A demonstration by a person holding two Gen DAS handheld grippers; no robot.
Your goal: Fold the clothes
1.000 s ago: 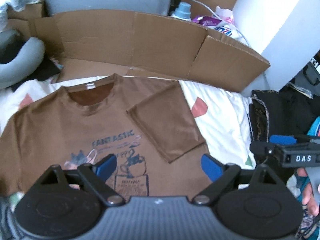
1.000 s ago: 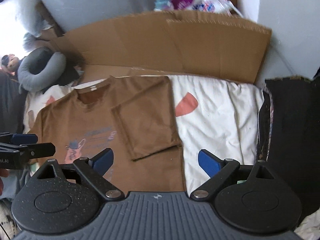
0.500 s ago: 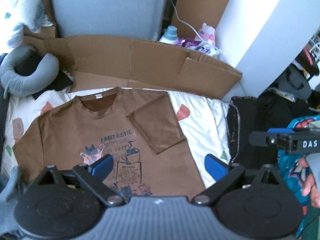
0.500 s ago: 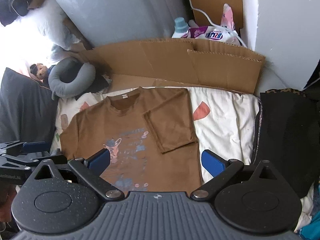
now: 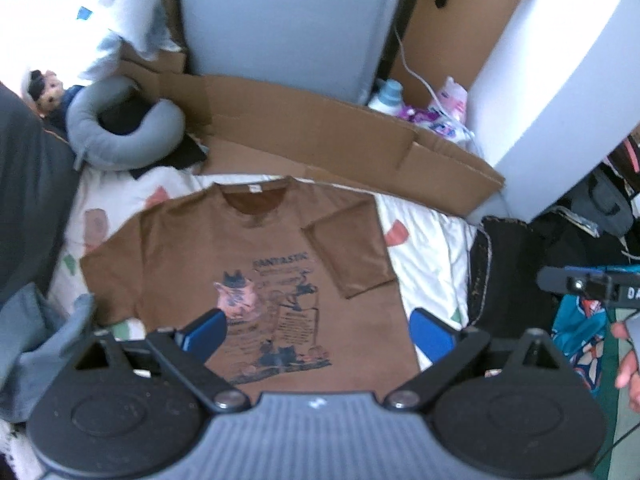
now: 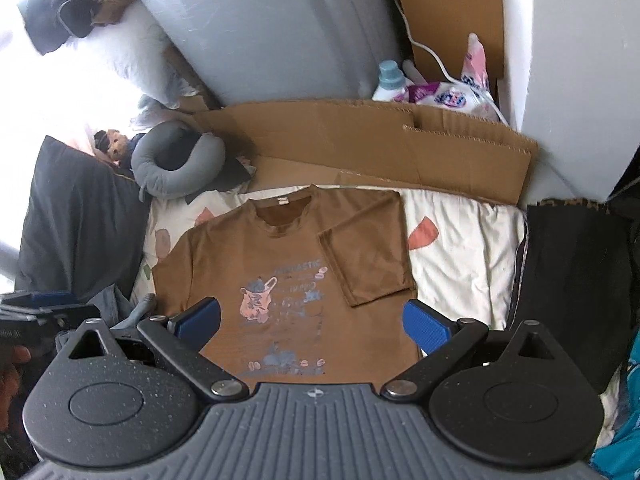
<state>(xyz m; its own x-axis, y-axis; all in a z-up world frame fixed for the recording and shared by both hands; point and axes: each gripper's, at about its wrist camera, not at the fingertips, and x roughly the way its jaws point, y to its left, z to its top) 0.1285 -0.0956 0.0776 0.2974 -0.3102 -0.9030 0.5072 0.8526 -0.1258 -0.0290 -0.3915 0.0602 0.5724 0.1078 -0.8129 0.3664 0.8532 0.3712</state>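
While the left wrist view looks down, the left claw [image 5: 316,330] hangs released above one brown T-shirt [image 5: 224,256], grasping nothing. The shirt lies front up on the bed [image 5: 424,256], one sleeve [image 5: 352,252] folded across the chest, the other sleeve [image 5: 108,276] spread flat. The right claw [image 5: 576,282] shows at the picture's edge; from here I cannot tell its state. Nearby I count one grey neck pillow [image 5: 120,136] and one cardboard sheet [image 5: 320,136].

In the right wrist view, the right claw [image 6: 312,320] is also released and empty above the same shirt [image 6: 256,264]. One bottle [image 6: 390,82] stands behind the cardboard. A likely risk: pinching only the top layer of cloth would drag the shirt askew and undo the folded sleeve [image 6: 368,256]; the soft bedding could bunch into the pinch too.
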